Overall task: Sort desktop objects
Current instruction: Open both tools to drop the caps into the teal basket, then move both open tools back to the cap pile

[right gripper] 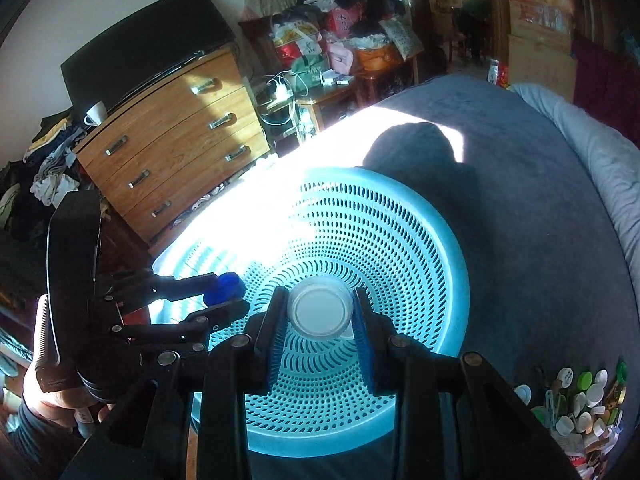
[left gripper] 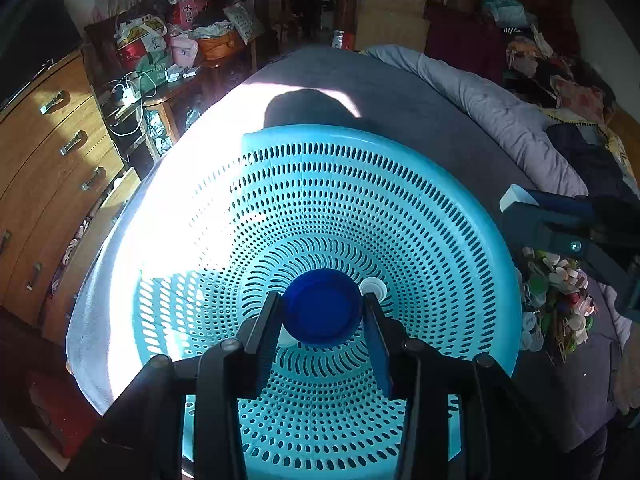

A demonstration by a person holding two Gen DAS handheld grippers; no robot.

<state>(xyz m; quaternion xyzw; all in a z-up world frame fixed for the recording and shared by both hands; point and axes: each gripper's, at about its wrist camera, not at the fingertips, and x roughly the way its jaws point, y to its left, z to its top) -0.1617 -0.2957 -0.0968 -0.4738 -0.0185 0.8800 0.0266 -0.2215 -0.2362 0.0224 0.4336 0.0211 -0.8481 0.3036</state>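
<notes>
A round light-blue perforated basket (left gripper: 440, 216) lies on the grey bed cover; it also shows in the right wrist view (right gripper: 420, 240). My left gripper (left gripper: 322, 310) is shut on a dark blue bottle cap (left gripper: 322, 306) over the basket's middle; both show in the right wrist view, gripper (right gripper: 228, 294) and cap (right gripper: 224, 286). A small white cap (left gripper: 374, 286) lies in the basket just beyond it. My right gripper (right gripper: 320, 312) is shut on a white cap (right gripper: 320, 310) above the basket. One right gripper finger with a white cap (left gripper: 516, 196) shows at the left view's right edge.
A heap of mixed caps and small objects (left gripper: 556, 304) lies right of the basket, also seen in the right wrist view (right gripper: 580, 408). A wooden chest of drawers (right gripper: 172, 148) stands left of the bed. A rolled grey quilt (left gripper: 492, 108) lies along the far right.
</notes>
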